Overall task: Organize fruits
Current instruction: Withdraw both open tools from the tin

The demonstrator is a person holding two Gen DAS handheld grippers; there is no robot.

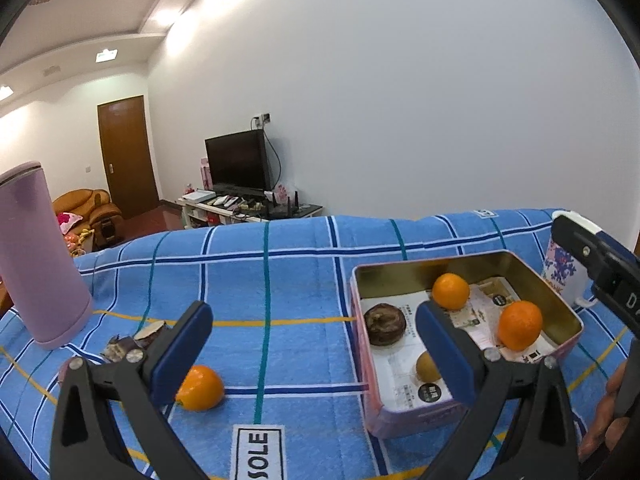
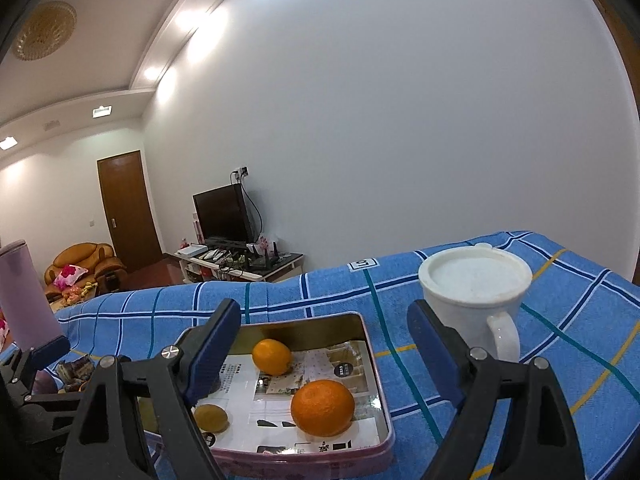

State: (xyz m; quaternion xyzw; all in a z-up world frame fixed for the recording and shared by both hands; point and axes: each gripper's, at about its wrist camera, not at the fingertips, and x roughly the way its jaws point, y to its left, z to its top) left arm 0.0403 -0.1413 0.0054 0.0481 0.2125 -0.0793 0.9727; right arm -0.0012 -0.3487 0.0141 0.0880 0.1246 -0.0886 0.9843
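A blue plaid cloth [image 1: 280, 280] carries a pink tin [image 1: 384, 420] holding two oranges [image 1: 519, 325], a brown fruit [image 1: 384, 324] and a small yellowish one [image 2: 210, 418]. One loose orange [image 1: 202, 388] lies on the cloth beside the left gripper [image 1: 312, 344], spread and empty. The right gripper [image 2: 324, 340] hangs spread over the tin, empty.

An open pink tin [image 1: 404, 420] holds two oranges [image 1: 451, 291], a dark brown fruit [image 1: 385, 324] and a small yellowish one [image 1: 427, 367]; another orange [image 1: 202, 388] lies on the cloth [image 1: 280, 280].
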